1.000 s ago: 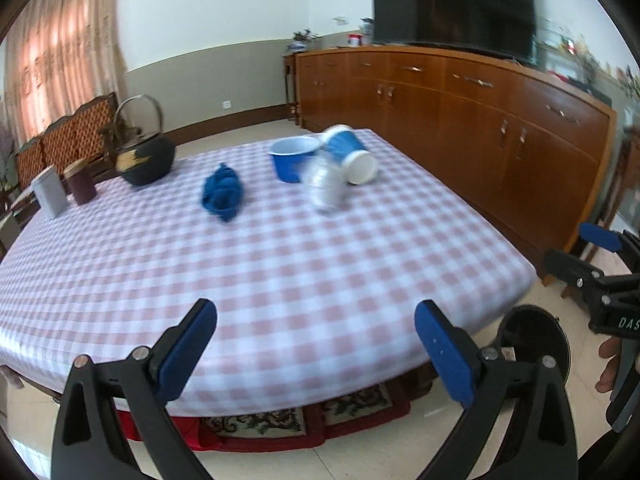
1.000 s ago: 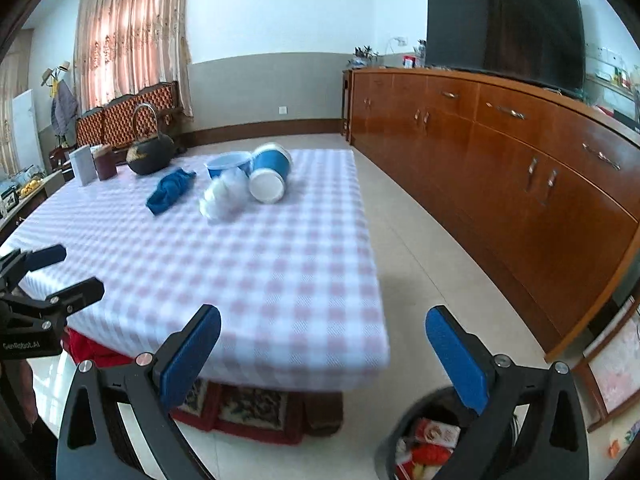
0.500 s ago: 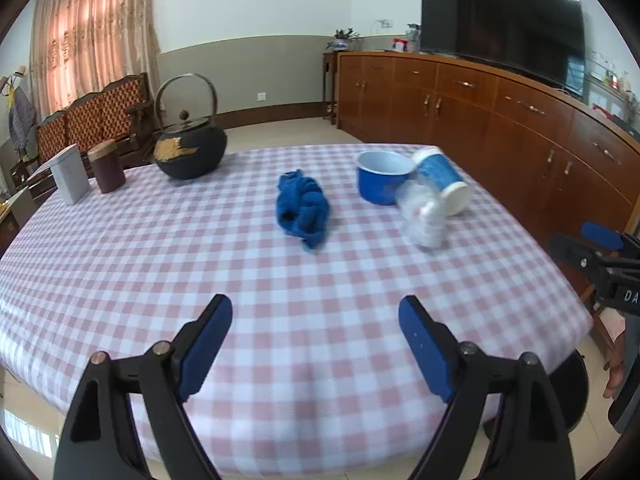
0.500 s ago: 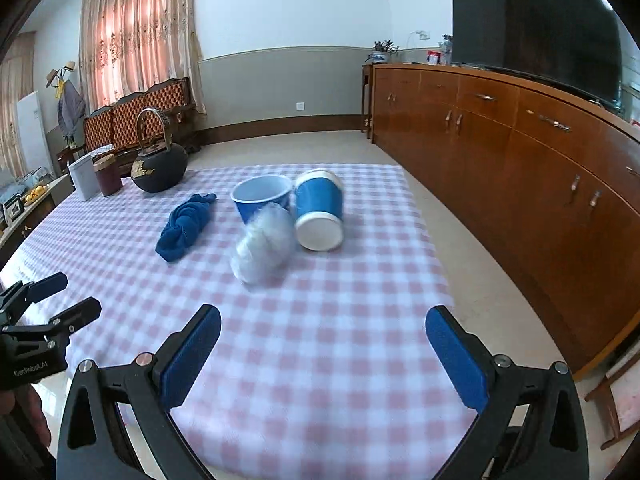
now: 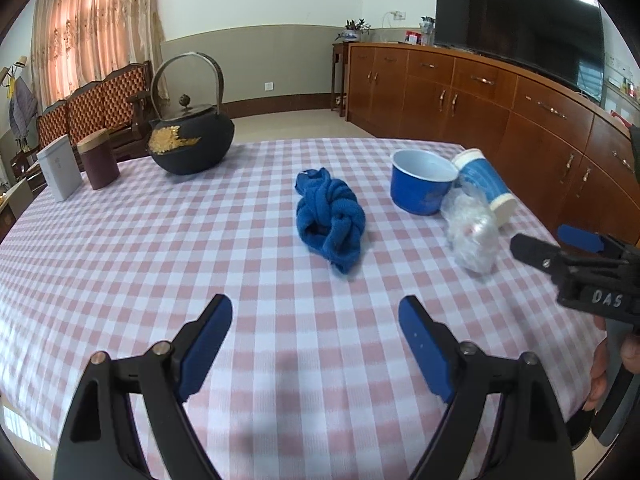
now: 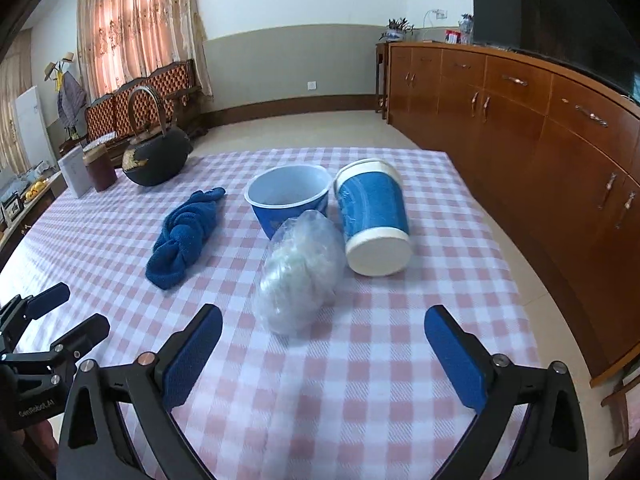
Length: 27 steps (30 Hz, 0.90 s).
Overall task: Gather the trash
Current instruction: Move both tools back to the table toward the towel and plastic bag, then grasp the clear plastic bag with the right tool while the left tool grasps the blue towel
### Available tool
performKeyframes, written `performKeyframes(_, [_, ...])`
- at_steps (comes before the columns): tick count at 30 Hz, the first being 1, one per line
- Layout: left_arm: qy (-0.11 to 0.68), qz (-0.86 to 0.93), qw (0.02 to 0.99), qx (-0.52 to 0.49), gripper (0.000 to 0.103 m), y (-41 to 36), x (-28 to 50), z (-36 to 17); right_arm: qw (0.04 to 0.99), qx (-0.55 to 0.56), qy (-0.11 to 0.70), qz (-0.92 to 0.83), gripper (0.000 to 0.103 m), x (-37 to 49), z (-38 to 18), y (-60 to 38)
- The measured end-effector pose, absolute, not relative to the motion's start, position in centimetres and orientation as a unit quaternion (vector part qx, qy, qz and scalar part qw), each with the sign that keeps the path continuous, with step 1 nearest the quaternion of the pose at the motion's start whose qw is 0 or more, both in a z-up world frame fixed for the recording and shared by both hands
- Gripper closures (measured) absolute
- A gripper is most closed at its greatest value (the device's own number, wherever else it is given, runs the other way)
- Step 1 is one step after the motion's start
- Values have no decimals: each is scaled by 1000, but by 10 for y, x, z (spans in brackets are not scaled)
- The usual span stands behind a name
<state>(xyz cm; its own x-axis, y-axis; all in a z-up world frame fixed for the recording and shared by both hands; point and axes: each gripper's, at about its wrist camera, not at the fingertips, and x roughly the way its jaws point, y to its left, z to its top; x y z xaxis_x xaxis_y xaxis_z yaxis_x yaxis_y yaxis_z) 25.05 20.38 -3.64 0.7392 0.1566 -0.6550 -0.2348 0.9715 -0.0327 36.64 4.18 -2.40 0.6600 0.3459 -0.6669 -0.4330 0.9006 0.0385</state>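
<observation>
A home living or dining room: checked tablecloth (image 5: 120,264) on a table, iron teapot (image 5: 191,144), long wooden sideboard (image 6: 540,128) bearing a large television (image 5: 516,20), curtains (image 6: 136,28), carved wooden bench (image 5: 100,100), tiled floor.

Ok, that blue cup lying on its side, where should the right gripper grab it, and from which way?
Probably across the cup's blue middle, pads on its two curved flanks, right gripper coming from the near side. Its base faces the camera, the plastic bag and blue bowl crowding one flank.
</observation>
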Motion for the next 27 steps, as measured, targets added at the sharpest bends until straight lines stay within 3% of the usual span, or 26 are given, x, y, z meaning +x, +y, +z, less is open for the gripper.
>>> performKeyframes(8, [356,101,927,-63,18,220,288,-47,890,-70,377,248,35,395,-50,64])
performKeyframes(9, [357,98,927,-62,19,221,292,-47,887,-68,381,253,44,396,-51,64])
performKeyframes(10, [358,96,927,-62,19,220,295,-47,885,-64,383,259,61,396,-51,63])
performKeyframes(11, [359,95,927,-61,19,220,298,-47,886,-63,379,262,66,395,-50,61])
performKeyframes(21, [388,89,916,-61,23,211,341,-54,873,-67,389,288,66,396,-46,59])
performKeyframes(23, [390,82,915,-63,23,212,348,-54,893,-61,331,300,66,370,-20,39])
performKeyframes(25, [397,80,913,-54,31,210,358,-58,906,-60,300,293,66,358,-1,20])
performKeyframes(27, [414,68,906,-62,65,211,366,-63,918,-61,281,274,66,364,15,-2])
